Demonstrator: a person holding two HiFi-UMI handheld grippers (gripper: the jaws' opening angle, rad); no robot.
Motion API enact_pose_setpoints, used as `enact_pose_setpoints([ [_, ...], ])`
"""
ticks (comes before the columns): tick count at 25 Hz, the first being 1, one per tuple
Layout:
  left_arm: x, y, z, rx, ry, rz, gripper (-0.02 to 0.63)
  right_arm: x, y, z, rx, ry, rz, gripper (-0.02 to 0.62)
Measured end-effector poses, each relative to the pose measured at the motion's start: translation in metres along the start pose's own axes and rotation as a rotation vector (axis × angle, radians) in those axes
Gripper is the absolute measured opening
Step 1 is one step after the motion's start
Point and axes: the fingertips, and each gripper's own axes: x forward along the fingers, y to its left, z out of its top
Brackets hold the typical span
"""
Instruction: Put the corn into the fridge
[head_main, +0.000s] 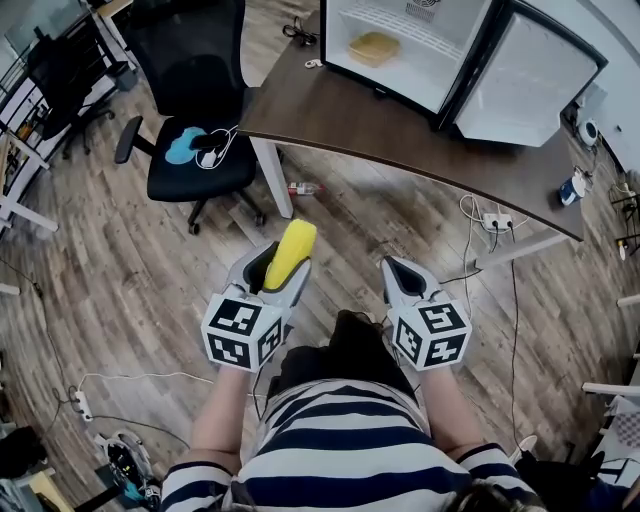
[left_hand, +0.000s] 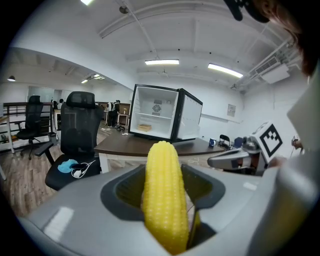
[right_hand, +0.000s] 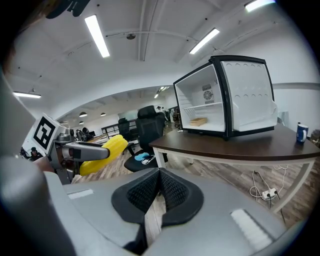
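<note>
A yellow corn cob (head_main: 290, 252) (left_hand: 164, 195) stands clamped in my left gripper (head_main: 278, 266) (left_hand: 167, 200), its tip sticking out past the jaws. My right gripper (head_main: 400, 276) (right_hand: 159, 192) is shut with nothing in it, level with the left one above the wooden floor; from it the corn (right_hand: 102, 152) shows at the left. The small fridge (head_main: 450, 55) (left_hand: 162, 114) (right_hand: 225, 97) stands on the dark desk ahead, its door swung wide open. A tan block (head_main: 374, 47) lies on its shelf.
The dark desk (head_main: 400, 125) runs across the view ahead. A black office chair (head_main: 195, 110) with a blue item on its seat stands to the left. Cables and a power strip (head_main: 497, 220) lie under the desk at the right. A small bottle (head_main: 303, 188) lies on the floor.
</note>
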Motion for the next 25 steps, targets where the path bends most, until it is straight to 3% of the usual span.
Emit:
enact_pose_setpoints([
  [25, 0.195, 0.023, 0.076, -0.002, 0.075, 0.013, 0.0, 0.133, -0.137, 0.093, -0.016, -0.007, 0.097, -0.005],
])
